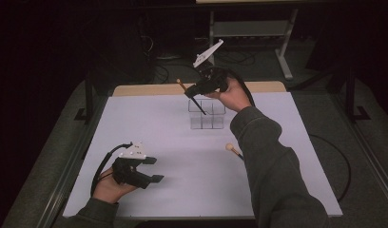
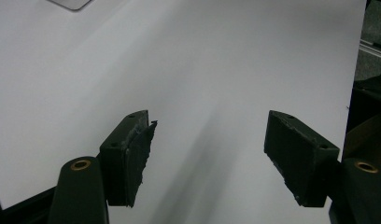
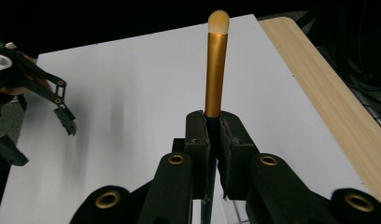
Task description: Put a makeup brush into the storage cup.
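Note:
My right gripper [image 1: 191,90] is shut on a makeup brush [image 1: 181,84] with a gold ferrule and pale bristle tip [image 3: 215,60]. The brush is tilted, and its black handle reaches down into a clear compartment organizer [image 1: 207,116] at the far middle of the white mat. In the right gripper view the jaws clamp the brush [image 3: 213,126] just below the ferrule. A second brush [image 1: 231,149] lies on the mat beside the right forearm. My left gripper [image 1: 155,169] rests low at the near left, open, with nothing between its pads [image 2: 132,154].
The white mat [image 1: 159,128] covers a wooden tabletop whose edge [image 1: 144,89] shows along the far side. Cables trail from both grippers. Dark floor and a metal frame lie beyond the table.

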`<state>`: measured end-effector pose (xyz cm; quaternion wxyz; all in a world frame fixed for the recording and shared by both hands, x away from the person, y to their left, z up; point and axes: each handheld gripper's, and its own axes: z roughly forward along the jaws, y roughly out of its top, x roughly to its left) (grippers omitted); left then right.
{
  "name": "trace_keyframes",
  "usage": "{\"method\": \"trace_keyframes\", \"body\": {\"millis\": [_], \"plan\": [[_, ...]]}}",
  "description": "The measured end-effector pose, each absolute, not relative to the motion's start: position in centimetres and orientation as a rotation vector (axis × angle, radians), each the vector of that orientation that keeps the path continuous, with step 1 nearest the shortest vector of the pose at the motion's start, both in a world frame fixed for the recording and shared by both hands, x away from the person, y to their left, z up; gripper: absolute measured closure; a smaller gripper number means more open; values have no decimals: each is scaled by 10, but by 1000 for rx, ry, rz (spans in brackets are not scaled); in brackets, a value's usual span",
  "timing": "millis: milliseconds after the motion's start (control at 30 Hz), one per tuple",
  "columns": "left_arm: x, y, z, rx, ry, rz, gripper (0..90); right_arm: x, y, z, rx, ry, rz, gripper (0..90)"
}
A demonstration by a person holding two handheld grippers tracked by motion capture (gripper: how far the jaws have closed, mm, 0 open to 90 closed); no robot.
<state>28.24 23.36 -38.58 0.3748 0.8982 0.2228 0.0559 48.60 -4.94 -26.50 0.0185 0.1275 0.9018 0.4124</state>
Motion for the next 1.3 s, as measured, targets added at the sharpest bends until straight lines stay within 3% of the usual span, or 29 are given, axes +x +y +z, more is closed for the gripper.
{"method": "trace_keyframes", "body": {"millis": [500,1300], "plan": [[283,233,-386,2304,555,143,301,510,-47,-266,469,2759,1272,822],[283,237,-385,2281,570,123,298,532,-63,-296,591,2747,1246,821]]}}
